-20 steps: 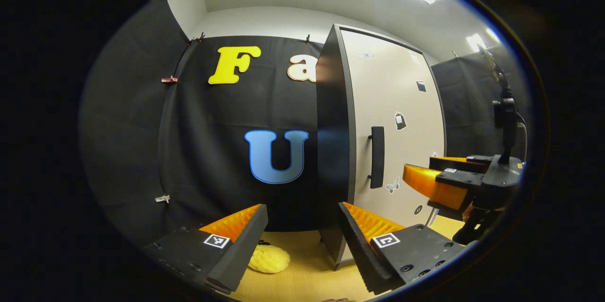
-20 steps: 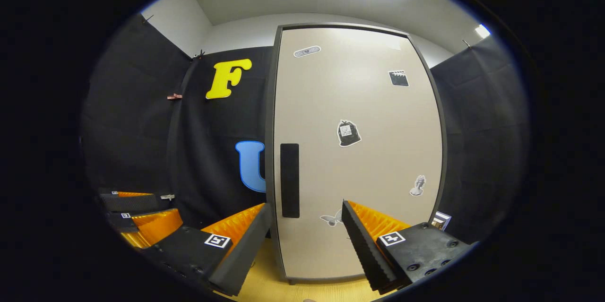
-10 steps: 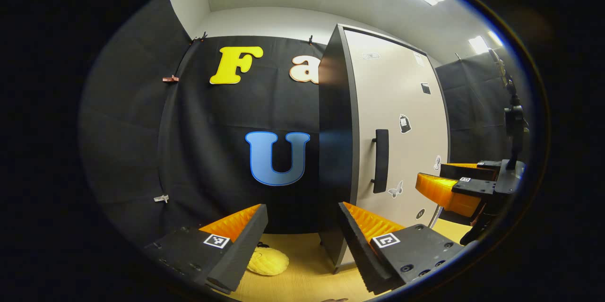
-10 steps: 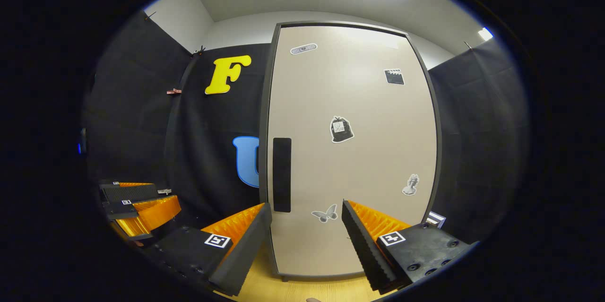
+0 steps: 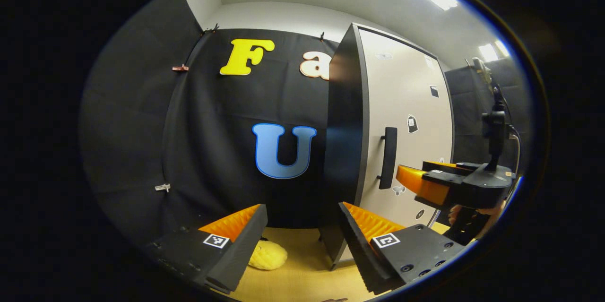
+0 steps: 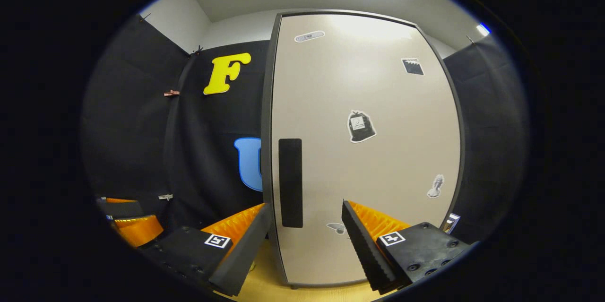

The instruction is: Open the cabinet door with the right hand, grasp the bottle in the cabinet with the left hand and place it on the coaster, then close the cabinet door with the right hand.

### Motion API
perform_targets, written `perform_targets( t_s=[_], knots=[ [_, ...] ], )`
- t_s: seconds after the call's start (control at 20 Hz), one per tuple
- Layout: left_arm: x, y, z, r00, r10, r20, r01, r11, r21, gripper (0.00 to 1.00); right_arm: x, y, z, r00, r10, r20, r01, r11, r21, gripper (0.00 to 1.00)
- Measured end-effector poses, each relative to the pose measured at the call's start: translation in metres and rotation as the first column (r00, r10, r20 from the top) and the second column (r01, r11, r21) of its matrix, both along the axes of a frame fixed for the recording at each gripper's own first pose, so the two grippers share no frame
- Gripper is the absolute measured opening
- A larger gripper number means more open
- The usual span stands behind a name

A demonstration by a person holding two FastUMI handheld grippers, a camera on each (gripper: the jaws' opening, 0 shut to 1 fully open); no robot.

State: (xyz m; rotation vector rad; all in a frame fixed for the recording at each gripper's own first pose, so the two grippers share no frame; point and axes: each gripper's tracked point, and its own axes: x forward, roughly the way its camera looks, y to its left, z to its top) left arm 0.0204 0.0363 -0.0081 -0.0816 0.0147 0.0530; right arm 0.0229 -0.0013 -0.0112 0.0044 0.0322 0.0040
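A tall cabinet stands on the table with its beige door [image 6: 368, 151] shut, so its inside is hidden. The door's black vertical handle [image 6: 290, 182] is near its left edge. My right gripper [image 6: 306, 226] is open, close in front of the door, just below and right of the handle. From the left gripper view, the right gripper [image 5: 425, 184] hovers a little right of the handle [image 5: 388, 158]. My left gripper [image 5: 302, 226] is open and holds nothing, left of the cabinet's dark side [image 5: 342, 127]. A yellow coaster [image 5: 267, 254] lies on the table under its left finger.
The light wooden tabletop [image 5: 302, 273] runs in front of the cabinet. A hand [image 5: 472, 217] holds the right gripper. A small pale object [image 6: 451, 221] sits at the cabinet's lower right corner. Black cloth walls close in the booth.
The right gripper has moved nearer the door, which looks larger now, and closer to the handle. The left gripper has shifted only slightly. Both stay open.
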Motion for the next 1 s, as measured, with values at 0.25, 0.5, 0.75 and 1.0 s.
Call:
perform_targets(
  t_s=[0.25, 0.5, 0.75, 1.0],
  knots=[
    [-0.01, 0.027, -0.001, 0.999, 0.045, -0.008, -0.045, 0.999, 0.011, 0.94, 0.039, 0.011, -0.005, 0.999, -0.032, 0.021, 0.032, 0.999, -0.014, 0.95],
    [-0.021, 0.027, -0.015, 0.999, 0.017, -0.042, -0.019, 0.999, -0.042, 0.94, 0.06, 0.008, -0.011, 0.997, -0.077, 0.027, 0.078, 0.996, -0.048, 0.65],
    [-0.03, 0.035, -0.015, 0.998, 0.037, -0.05, -0.037, 0.999, 0.002, 0.93, 0.058, 0.01, -0.009, 0.995, -0.093, 0.033, 0.095, 0.994, -0.057, 0.36],
    [-0.039, 0.035, -0.009, 0.999, 0.033, -0.034, -0.033, 0.999, 0.008, 0.93, 0.053, 0.011, -0.009, 0.998, -0.061, -0.006, 0.061, 0.995, -0.077, 0.2]
  ],
)
